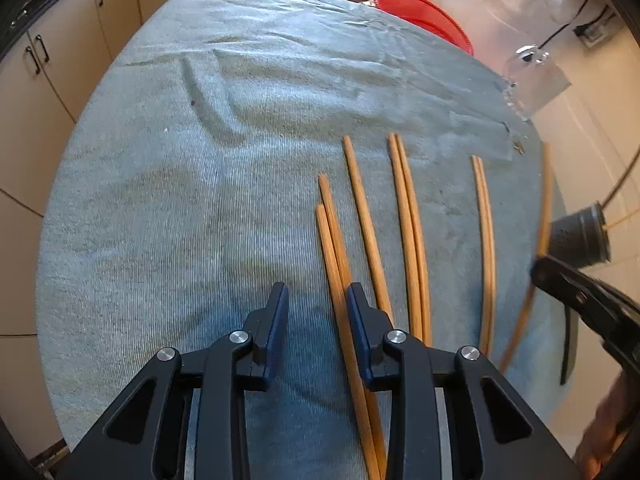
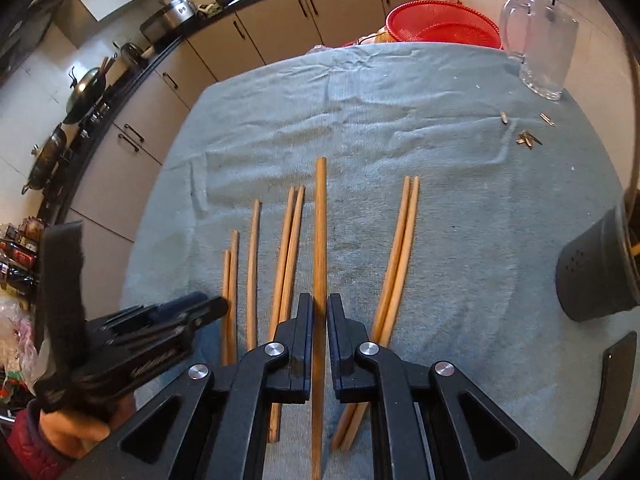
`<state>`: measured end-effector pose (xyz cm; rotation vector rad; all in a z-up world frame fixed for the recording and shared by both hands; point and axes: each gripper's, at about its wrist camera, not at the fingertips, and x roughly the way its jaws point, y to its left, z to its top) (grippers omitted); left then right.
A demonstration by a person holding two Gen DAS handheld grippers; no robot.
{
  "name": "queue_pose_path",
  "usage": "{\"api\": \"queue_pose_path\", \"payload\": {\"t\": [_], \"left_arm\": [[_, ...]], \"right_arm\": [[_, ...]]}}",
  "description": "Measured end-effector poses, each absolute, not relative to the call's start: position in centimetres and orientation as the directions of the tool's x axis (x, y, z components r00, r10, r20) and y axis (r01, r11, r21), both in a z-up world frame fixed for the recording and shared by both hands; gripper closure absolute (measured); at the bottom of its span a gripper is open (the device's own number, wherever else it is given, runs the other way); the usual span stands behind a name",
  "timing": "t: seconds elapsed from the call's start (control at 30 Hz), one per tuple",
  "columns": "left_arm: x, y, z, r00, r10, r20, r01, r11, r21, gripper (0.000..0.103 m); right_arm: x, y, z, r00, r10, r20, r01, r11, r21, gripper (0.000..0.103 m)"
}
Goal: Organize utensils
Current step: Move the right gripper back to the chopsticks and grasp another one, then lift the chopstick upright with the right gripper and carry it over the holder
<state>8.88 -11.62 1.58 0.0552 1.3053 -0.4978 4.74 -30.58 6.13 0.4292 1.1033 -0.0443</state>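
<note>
Several wooden chopsticks lie lengthwise on a blue-grey towel (image 2: 440, 128). My right gripper (image 2: 320, 312) is shut on a single chopstick (image 2: 319, 232), held between its pads above the towel; it also shows in the left wrist view (image 1: 545, 208) at the far right, blurred. A pair (image 2: 400, 248) lies to its right, another pair (image 2: 290, 248) to its left, then a single stick (image 2: 253, 264) and a staggered pair (image 2: 230, 292). My left gripper (image 1: 318, 300) is open and empty, low over the towel, its right finger (image 1: 360, 320) over the staggered pair (image 1: 332, 248).
A black perforated utensil holder (image 2: 600, 268) stands at the towel's right edge. A red basket (image 2: 444, 24) and a clear glass jug (image 2: 544, 48) stand at the back. Small metal bits (image 2: 528, 138) lie at the back right. Kitchen cabinets lie beyond on the left.
</note>
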Motion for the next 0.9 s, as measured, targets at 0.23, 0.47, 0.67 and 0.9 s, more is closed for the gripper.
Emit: {"api": "queue_pose_path", "payload": {"t": [0.23, 0.47, 0.67, 0.9], "left_arm": [[8.7, -12.5, 1.6, 0.196, -0.203, -0.959, 0.314, 0.940, -0.135, 0.083], [7.7, -12.1, 1.8, 0.213, -0.157, -0.965, 0.295, 0.951, -0.089, 0.086], [7.2, -13.8, 1.8, 0.266, -0.122, -0.956, 0.352, 0.936, -0.022, 0.093], [6.0, -11.4, 4.8, 0.337, -0.254, -0.907, 0.348, 0.928, -0.130, 0.097]], "right_arm": [[3.8, -31.2, 7.1, 0.479, 0.184, -0.858, 0.238, 0.914, 0.329, 0.095], [3.5, -31.5, 7.3, 0.486, 0.199, -0.851, 0.220, 0.915, 0.339, 0.095], [3.1, -32.2, 7.5, 0.497, 0.204, -0.843, 0.221, 0.910, 0.350, 0.095], [1.5, -32.8, 9.6, 0.555, 0.196, -0.809, 0.196, 0.914, 0.355, 0.095]]}}
